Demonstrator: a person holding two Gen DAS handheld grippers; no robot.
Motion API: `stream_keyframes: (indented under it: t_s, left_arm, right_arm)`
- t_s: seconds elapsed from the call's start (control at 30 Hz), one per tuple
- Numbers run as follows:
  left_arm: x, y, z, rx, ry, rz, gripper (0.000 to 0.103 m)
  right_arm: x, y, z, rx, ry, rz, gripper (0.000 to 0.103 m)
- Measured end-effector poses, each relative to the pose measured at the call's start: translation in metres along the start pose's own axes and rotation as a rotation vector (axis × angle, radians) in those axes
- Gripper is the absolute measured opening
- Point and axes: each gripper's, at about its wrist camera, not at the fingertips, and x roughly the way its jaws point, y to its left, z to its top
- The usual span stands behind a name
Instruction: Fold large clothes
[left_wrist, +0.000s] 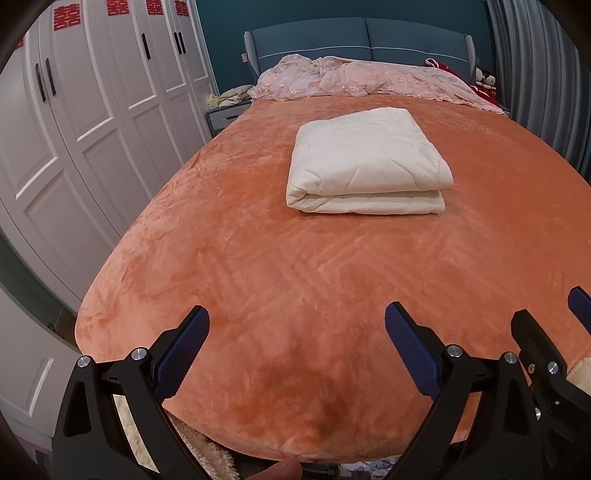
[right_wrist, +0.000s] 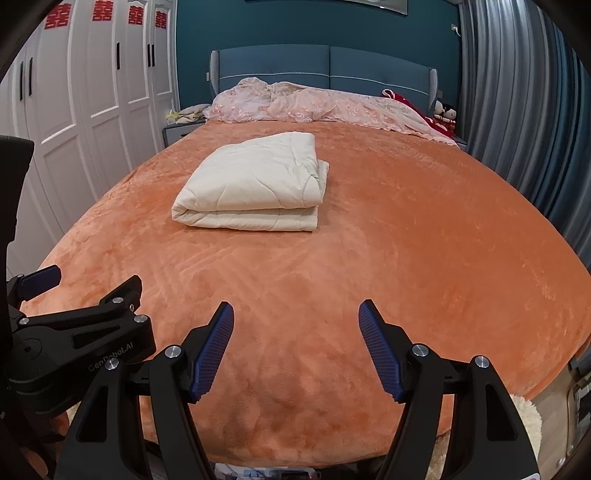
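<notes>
Both tongs (left_wrist: 297, 325) (right_wrist: 296, 319) wide, empty, over the orange bedspread's (left_wrist: 258, 266) bare near edge, folded quilt (left_wrist: 365, 162) beyond.

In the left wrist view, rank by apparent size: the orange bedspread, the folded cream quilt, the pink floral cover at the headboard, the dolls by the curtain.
1. orange bedspread, filling most of the view.
2. and 3. folded cream quilt and pink floral cover: too similar to rank, and the cover lies farther away.
4. dolls, smallest.
</notes>
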Motion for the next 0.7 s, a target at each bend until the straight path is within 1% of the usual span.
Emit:
stream_keyframes:
  t_s: [0.7]
  left_arm:
    - [-0.012, 0.009, -0.003, -0.02, -0.014, 0.008, 0.094]
  right_arm:
    - [-0.011, 0.008, 0.001, -0.008, -0.022, -0.006, 0.068]
